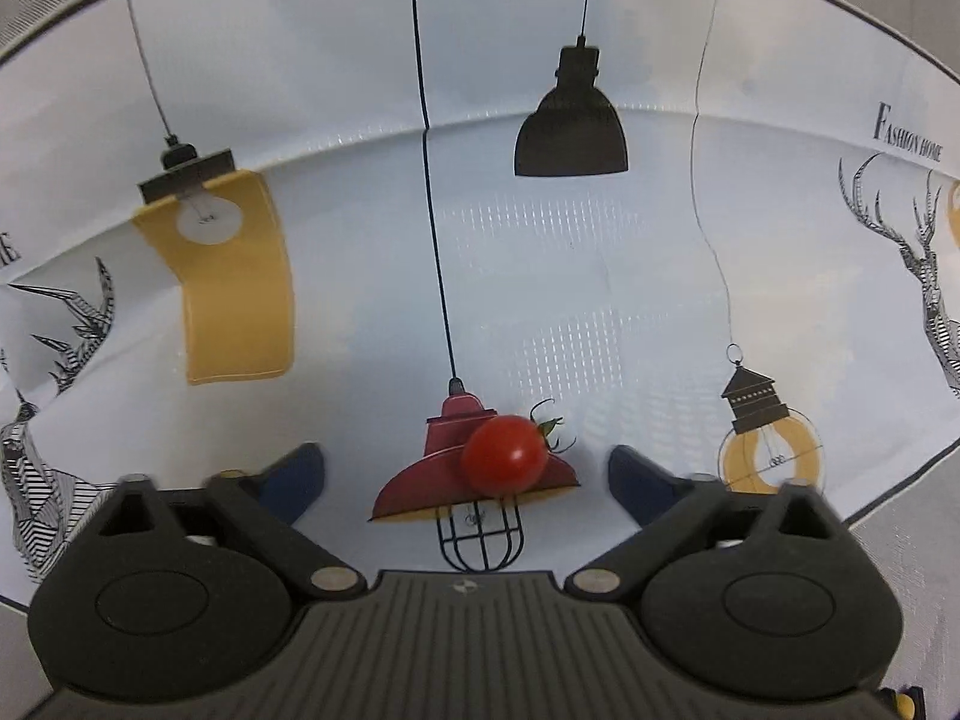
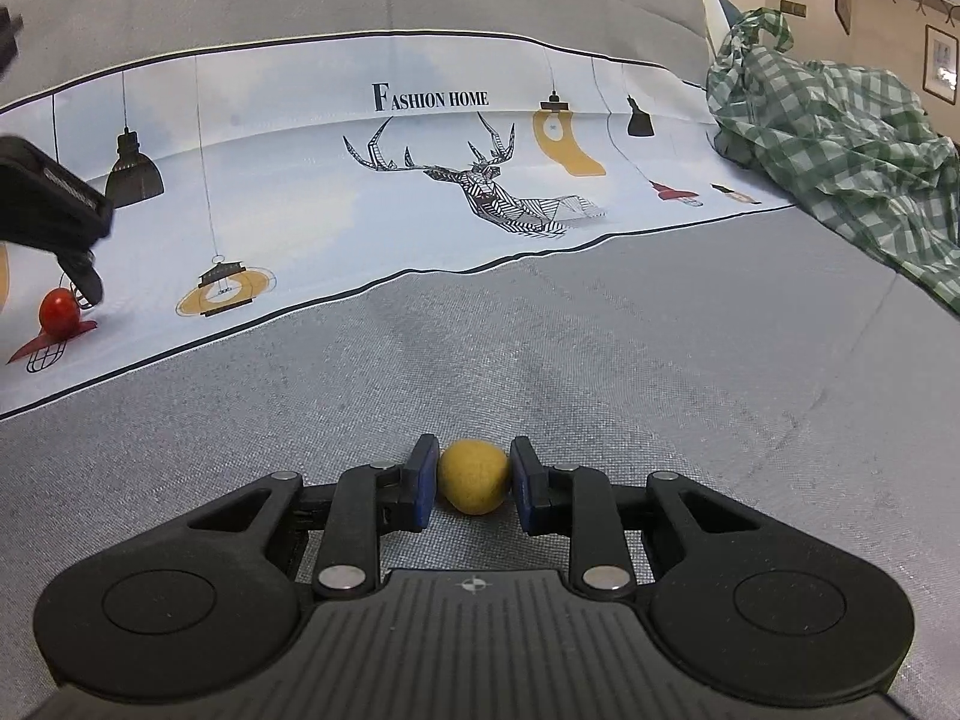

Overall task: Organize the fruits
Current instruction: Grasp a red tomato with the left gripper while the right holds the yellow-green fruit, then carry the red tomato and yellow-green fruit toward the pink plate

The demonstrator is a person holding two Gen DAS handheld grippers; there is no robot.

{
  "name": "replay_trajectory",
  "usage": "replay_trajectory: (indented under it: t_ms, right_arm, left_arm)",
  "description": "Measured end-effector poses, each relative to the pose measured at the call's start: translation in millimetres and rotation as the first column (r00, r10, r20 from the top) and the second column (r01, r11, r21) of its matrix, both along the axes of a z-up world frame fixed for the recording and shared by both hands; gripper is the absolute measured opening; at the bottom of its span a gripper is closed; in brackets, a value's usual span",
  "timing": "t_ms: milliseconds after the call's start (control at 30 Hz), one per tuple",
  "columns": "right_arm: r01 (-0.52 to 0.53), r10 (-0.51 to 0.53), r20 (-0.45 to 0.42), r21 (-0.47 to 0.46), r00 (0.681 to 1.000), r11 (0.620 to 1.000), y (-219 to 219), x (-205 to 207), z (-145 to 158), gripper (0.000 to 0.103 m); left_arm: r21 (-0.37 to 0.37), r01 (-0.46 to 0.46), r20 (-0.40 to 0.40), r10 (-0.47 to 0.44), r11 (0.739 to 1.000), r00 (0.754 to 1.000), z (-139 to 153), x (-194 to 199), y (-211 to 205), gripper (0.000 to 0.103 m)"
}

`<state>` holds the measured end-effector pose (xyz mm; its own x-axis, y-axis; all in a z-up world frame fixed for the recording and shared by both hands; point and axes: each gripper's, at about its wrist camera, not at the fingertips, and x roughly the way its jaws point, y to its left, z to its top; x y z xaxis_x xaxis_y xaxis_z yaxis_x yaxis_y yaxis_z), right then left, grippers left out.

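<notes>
A red cherry tomato [image 1: 505,455] with a green stem lies on the white printed cloth [image 1: 540,276], on top of a printed red lamp. My left gripper [image 1: 467,471] hovers over it, its blue pads wide apart on either side and clear of the fruit. From the right wrist view the same tomato [image 2: 59,312] shows at far left under the left gripper's fingers [image 2: 84,276]. My right gripper [image 2: 472,480] is shut on a small yellow round fruit [image 2: 473,476], both blue pads pressing its sides, low over the grey fabric surface [image 2: 540,360].
The white cloth [image 2: 300,192] carries prints of lamps, a deer and the words "Fashion Home". A crumpled green checked cloth [image 2: 840,138] lies at the right. Beyond it, a wall with framed pictures [image 2: 939,63] stands at top right.
</notes>
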<state>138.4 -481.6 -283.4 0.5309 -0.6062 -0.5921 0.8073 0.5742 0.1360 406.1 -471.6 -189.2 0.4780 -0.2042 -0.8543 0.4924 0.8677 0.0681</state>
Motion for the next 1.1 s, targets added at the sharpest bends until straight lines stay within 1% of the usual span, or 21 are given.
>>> replay_trajectory:
  t_ms: [33, 67, 100, 200, 267, 333, 467, 567, 633, 733, 833, 1000, 1100]
  right_arm:
    - [0.000, 0.000, -0.001, -0.001, 1.000, 1.000, 0, 0, 0, 0.027]
    - [0.000, 0.000, 0.001, 0.000, 1.000, 1.000, 0, 0, 0, 0.027]
    - [0.000, 0.000, 0.001, 0.001, 1.000, 1.000, 0, 0, 0, 0.027]
    - [0.003, -0.003, 0.008, 0.001, 1.000, 1.000, 0, 0, 1, 0.027]
    - [0.005, -0.005, 0.031, 0.009, 0.999, 1.000, -1, -2, 3, 0.026]
    - [-0.005, 0.005, 0.045, 0.000, 0.999, 1.000, 0, -2, 5, 0.026]
    - [-0.020, 0.023, 0.089, -0.036, 0.996, 0.999, 6, -6, 15, 0.026]
    - [-0.033, 0.040, 0.111, -0.071, 0.993, 0.997, 13, -10, 24, 0.026]
    - [-0.032, 0.044, 0.119, -0.096, 0.992, 0.995, 20, -19, 34, 0.026]
    - [-0.020, 0.034, 0.118, -0.119, 0.992, 0.993, 29, -39, 54, 0.026]
    - [-0.036, 0.050, 0.136, -0.104, 0.989, 0.994, 40, -74, 78, 0.026]
    - [-0.139, 0.139, 0.168, -0.014, 0.976, 0.990, 68, -142, 112, 0.026]
    - [-0.210, 0.198, 0.205, 0.037, 0.958, 0.977, 88, -177, 135, 0.026]
  left_arm:
    - [0.006, -0.001, -0.012, 0.001, 1.000, 1.000, -2, 3, -1, 0.058]
    - [-0.001, 0.004, -0.028, -0.004, 1.000, 1.000, -3, 5, -1, 0.052]
    - [-0.017, 0.002, -0.020, -0.002, 1.000, 1.000, 0, 5, 0, 0.033]
    - [-0.021, 0.000, -0.017, -0.001, 1.000, 1.000, 5, 2, 6, 0.032]
    - [0.001, 0.004, 0.028, -0.004, 1.000, 1.000, 11, -7, 12, 0.032]
    - [0.016, 0.013, 0.057, -0.014, 1.000, 0.998, 19, -20, 21, 0.032]
    - [0.043, 0.027, 0.112, -0.031, 0.999, 0.993, 39, -55, 47, 0.032]
    - [0.056, 0.005, 0.113, -0.011, 0.998, 0.994, 57, -84, 69, 0.032]
    - [0.063, -0.016, 0.116, 0.008, 0.998, 0.993, 71, -105, 91, 0.032]
    - [0.050, -0.048, 0.119, 0.041, 0.998, 0.992, 96, -137, 127, 0.032]
    - [0.046, -0.056, 0.144, 0.048, 0.997, 0.988, 119, -173, 160, 0.032]
    - [0.018, -0.090, 0.180, 0.086, 0.996, 0.980, 158, -235, 222, 0.032]
    - [0.008, -0.107, 0.186, 0.104, 0.994, 0.977, 175, -275, 263, 0.032]
